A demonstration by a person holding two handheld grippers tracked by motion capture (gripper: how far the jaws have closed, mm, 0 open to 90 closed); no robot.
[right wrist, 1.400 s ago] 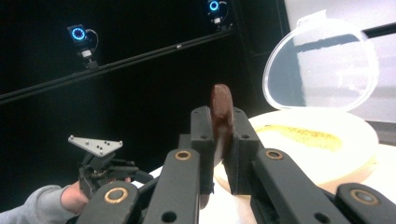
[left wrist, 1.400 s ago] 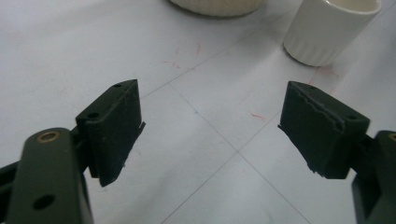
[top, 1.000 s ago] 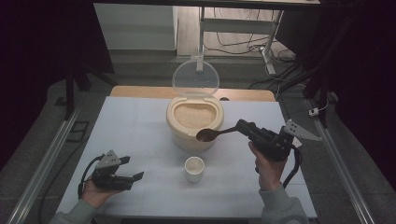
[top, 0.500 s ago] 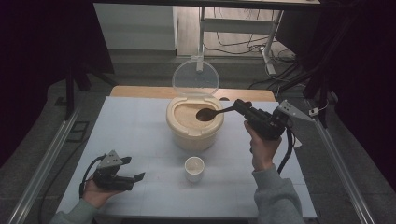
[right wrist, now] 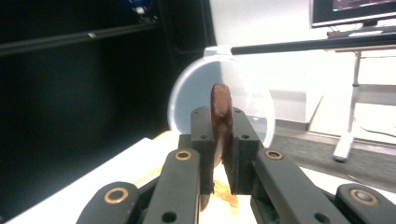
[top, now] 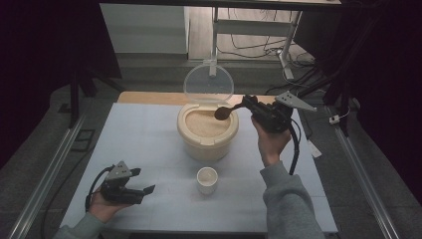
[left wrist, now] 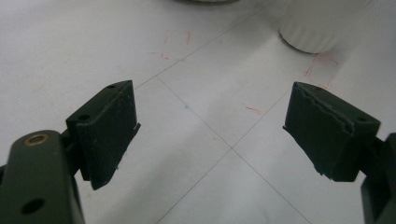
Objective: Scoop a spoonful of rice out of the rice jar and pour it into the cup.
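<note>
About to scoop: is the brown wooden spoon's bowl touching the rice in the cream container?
Cannot tell. High view puts spoon over rice, hiding any gap.

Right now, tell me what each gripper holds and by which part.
The right gripper holds a brown spoon by its handle, its bowl over the open container. The left gripper holds nothing.

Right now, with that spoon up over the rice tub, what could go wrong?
The right gripper pinches the spoon by its handle alone, so it might twist or slip. The clear lid stands open just behind; a swing could knock it. The cup is small, so grains carried over may spill onto the table.
</note>
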